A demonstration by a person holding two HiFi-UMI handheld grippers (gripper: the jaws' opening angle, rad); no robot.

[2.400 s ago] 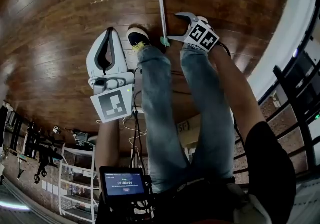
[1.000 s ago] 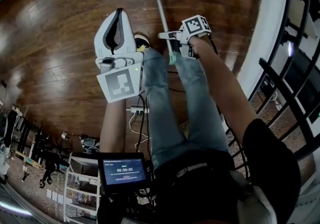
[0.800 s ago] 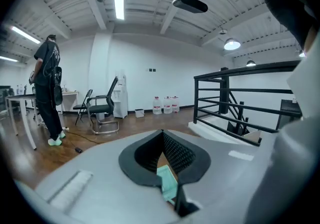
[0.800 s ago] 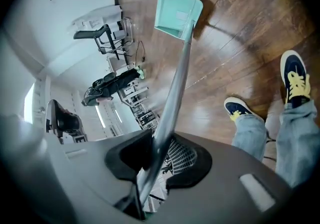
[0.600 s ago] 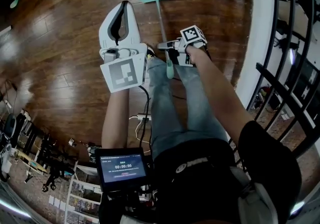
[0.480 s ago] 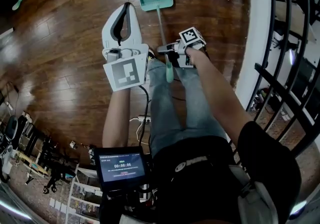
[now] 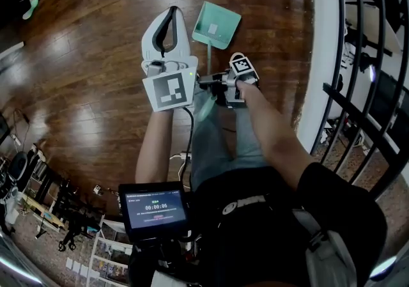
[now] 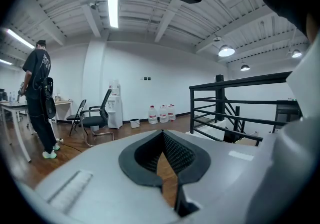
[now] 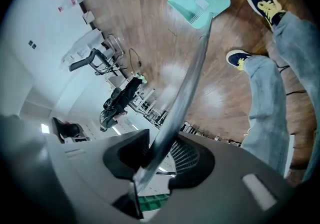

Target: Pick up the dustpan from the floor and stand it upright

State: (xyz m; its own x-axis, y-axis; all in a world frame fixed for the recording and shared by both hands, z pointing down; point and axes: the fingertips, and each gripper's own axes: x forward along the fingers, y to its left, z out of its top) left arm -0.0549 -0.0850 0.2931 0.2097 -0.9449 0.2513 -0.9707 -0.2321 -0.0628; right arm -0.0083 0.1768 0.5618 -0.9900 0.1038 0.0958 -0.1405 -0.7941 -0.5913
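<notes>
At the person's feet, on the wooden floor (image 7: pixel 96 55), one mint-green dustpan (image 7: pixel 216 25) sat with its pan end down and its single long handle (image 9: pixel 192 76) rising toward the right tool (image 9: pixel 160 155). The handle's long axis ran almost straight from that tool to the pan, so the pan lay directly ahead of it and well apart. The handle passed between the jaws, lying against one pad, with a gap showing to the other. The jaws were opening, so the hold looked loose rather than firm. Whether the pan would stand by itself could not be told; I judged it to be nearly upright, leaning slightly.

Of the two tools, the right was clearly the nearer, with the handle between its jaws. The left tool (image 8: pixel 162 140) was beside the handle without touching it. It pointed out across the room, its tips together and nothing between them.
</notes>
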